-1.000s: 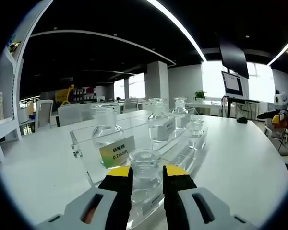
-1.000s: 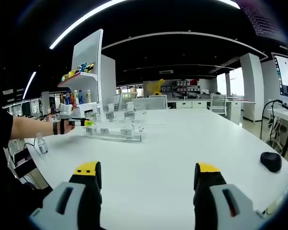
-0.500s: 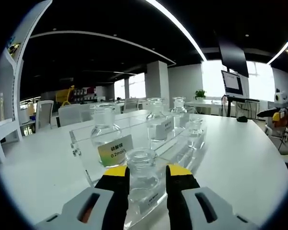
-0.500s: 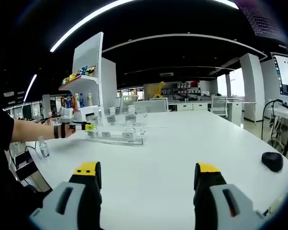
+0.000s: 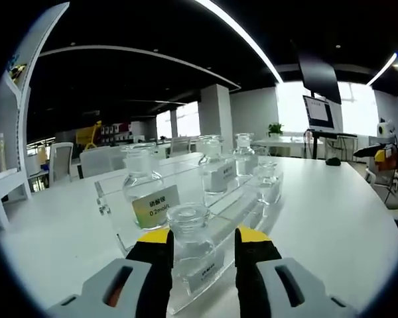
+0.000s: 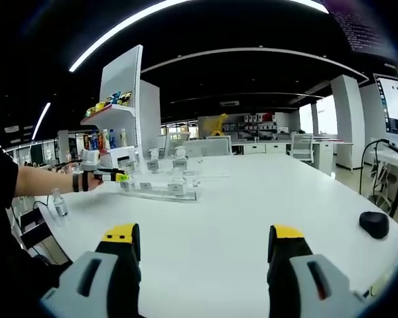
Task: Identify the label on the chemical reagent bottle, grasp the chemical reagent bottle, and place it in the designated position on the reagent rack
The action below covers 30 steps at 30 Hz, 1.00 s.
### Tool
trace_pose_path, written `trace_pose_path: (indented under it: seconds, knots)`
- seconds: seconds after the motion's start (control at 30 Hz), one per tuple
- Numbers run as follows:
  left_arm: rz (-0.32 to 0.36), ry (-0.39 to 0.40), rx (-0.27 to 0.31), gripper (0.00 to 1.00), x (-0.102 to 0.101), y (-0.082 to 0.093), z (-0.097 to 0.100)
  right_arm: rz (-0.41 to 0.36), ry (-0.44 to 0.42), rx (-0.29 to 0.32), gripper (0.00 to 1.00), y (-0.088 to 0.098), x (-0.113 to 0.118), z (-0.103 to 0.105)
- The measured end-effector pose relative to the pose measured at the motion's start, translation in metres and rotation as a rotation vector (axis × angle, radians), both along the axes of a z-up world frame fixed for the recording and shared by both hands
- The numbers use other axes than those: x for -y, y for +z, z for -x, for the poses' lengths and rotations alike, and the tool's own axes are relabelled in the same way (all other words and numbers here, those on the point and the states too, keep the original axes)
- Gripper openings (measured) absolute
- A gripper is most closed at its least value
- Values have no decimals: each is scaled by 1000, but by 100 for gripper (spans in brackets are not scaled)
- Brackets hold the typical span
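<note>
A small clear glass reagent bottle (image 5: 189,232) with a white label stands in the front row of the clear acrylic rack (image 5: 111,207). My left gripper (image 5: 204,240) is open, its yellow-tipped jaws standing on either side of the bottle with gaps showing. Behind it a larger bottle (image 5: 142,180) carries a yellow-green label. More bottles (image 5: 210,165) fill the rack farther back. From the right gripper view, the rack (image 6: 160,189) lies far across the white table, with the left gripper (image 6: 114,175) at its near end. My right gripper (image 6: 204,246) hangs open above bare tabletop.
A black mouse (image 6: 374,224) lies at the table's right. A white shelf unit (image 6: 119,99) with coloured items stands behind the rack. A small bottle (image 6: 58,202) sits near the table's left edge. A person's forearm (image 6: 46,179) reaches to the rack. Monitors (image 5: 318,112) stand beyond the table.
The left gripper's jaws have spread apart from the small bottle, letting it go in the rack's front row. The right gripper has stayed still and open.
</note>
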State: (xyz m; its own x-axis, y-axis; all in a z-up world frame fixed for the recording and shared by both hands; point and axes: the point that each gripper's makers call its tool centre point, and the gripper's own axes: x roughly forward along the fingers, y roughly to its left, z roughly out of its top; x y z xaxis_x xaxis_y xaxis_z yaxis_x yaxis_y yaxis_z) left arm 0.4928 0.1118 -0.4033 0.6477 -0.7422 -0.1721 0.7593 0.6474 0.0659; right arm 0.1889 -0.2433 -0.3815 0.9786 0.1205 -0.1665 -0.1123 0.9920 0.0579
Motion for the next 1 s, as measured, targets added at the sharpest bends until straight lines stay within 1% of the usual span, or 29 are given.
trace_pose_path:
  seconds: [0.07,0.17,0.3,0.7,0.9,1.0]
  knots:
    - [3,-7,0,39,-1,2,2,0,3,-1,75,-1,-1,-1]
    - [-6,-14,9,39,-3,3,4,1,11,-5,75,-2,-4,-2]
    - [-1,-18,14,39,-5,4,6,0,13,-6,75,-2,-5,-3]
    - [-10,-17,26,41,-6,5,12,3,12,1,75,2,-6,-1]
    - [-12,-18,29,40,-14,5,18,5,16,3,75,3,-8,-1]
    - [-24,-16,35,40,-18,5,21,7,18,2,75,3,-9,-2]
